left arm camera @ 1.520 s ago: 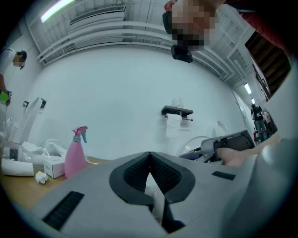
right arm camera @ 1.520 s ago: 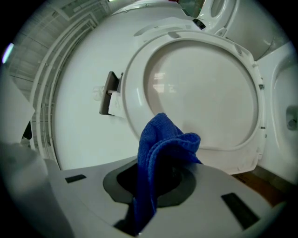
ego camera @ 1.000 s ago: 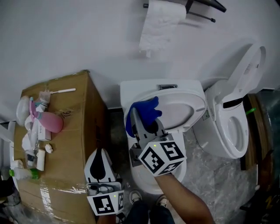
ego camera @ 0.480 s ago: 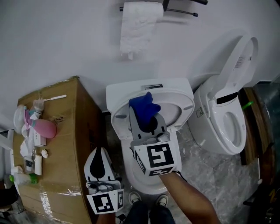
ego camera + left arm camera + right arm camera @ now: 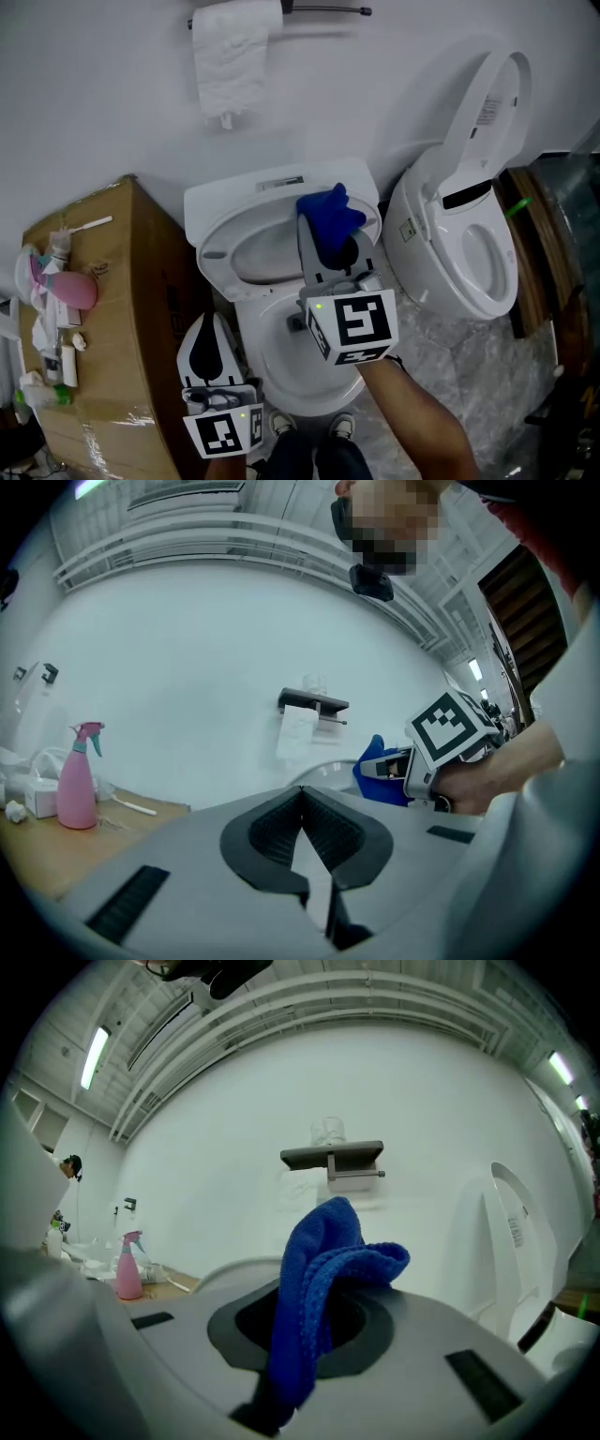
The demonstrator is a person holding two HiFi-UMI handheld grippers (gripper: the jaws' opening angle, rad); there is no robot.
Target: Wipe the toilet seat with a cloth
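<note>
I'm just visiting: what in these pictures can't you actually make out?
Where the cloth meets the seat: head view, the right gripper covers it; in its own view its body blocks the seat.
How the jaws pinch the cloth: right gripper view, cloth covers them.
Small items on the box: head view, too small, some cut by the left edge.
Label on the second toilet: head view, too small to read.

A grey mottled floor, glossy and crinkled as if under clear sheeting, carries a white ceramic toilet against the wall. A second white toilet with its lid raised stands just to its right, and a brown cardboard box to its left. On the box top are an upright pink spray bottle, a thin white stick and small white packets.
</note>
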